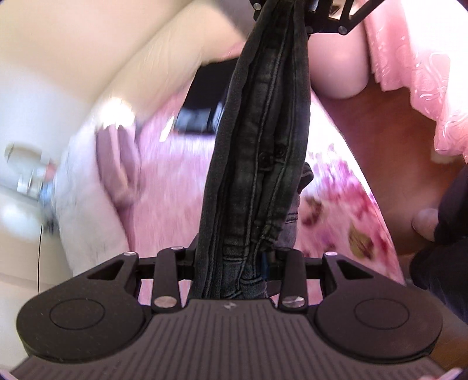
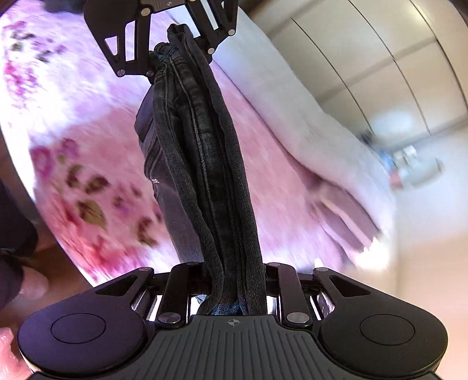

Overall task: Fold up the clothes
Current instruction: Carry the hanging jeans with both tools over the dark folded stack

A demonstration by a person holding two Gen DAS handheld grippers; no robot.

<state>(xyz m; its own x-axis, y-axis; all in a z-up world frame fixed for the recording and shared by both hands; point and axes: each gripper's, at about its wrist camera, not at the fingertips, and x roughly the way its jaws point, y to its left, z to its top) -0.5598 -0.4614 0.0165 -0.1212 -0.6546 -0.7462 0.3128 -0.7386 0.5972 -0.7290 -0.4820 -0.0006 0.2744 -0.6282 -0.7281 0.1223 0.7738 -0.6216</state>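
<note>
We are holding a pair of dark grey jeans [image 1: 257, 163] stretched taut between the two tools, bunched lengthwise into a thick rope of seams and folds. In the left wrist view, our left gripper [image 1: 231, 274] is clamping one end of the bunched denim, which is filling the gap between its jaws, while the garment is running away from the camera toward our right gripper [image 1: 295, 11] at the top edge, where the far end is gathered in. In the right wrist view, the arrangement is mirrored: our right gripper [image 2: 234, 292] is pinching its end of the jeans [image 2: 201, 163] between closed jaws, and the fabric is rising toward our left gripper [image 2: 172, 38], which is gripping the opposite end near the top of the frame. A looser panel of the denim is hanging down beside the taut strip on its left in this view. The garment is suspended in the air, above a bed covered by a pink floral bedspread [image 2: 87, 187], which is appearing blurred in both views. A pale pillow [image 2: 321, 140] is lying further along the bed, and light-coloured wardrobe doors [image 2: 389, 67] are standing behind it.
</note>
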